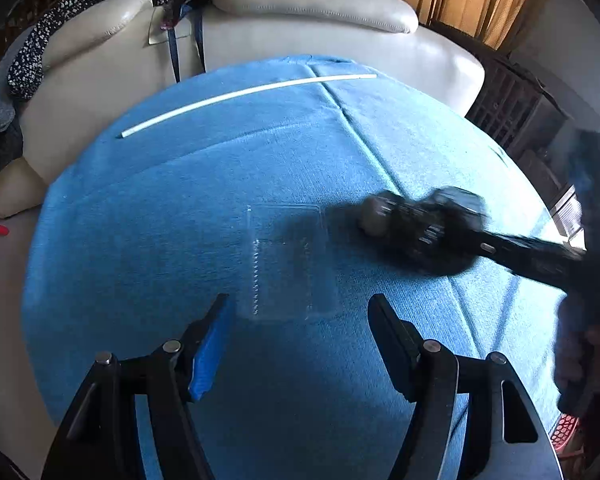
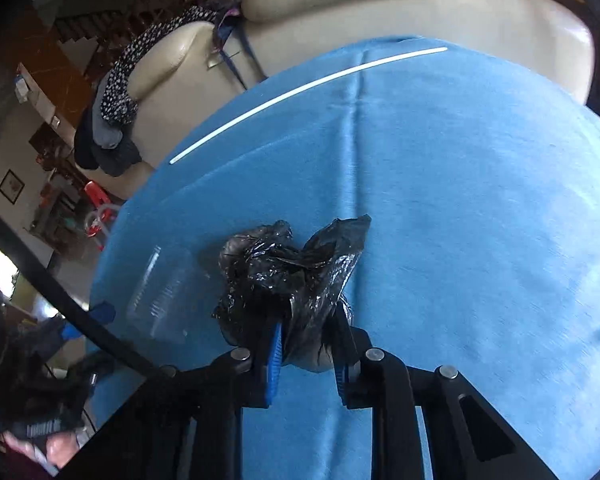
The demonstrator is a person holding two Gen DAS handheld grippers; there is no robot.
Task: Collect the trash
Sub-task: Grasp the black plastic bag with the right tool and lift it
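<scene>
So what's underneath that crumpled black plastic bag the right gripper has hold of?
Under the black plastic bag only the blue cloth shows, with a clear plastic tray lying beside it. Anything directly beneath the bag, or inside it, is hidden by its folds.

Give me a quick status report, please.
Right claw shut on black bag. Left claw open above clear tray. Nothing in the way.

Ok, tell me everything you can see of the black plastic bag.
The black plastic bag is thin, glossy, crumpled film, bunched into a wad with two loose flaps sticking up. It sits on the blue cloth, just right of the clear plastic container. The right gripper has its jaws closed on the near end.
</scene>
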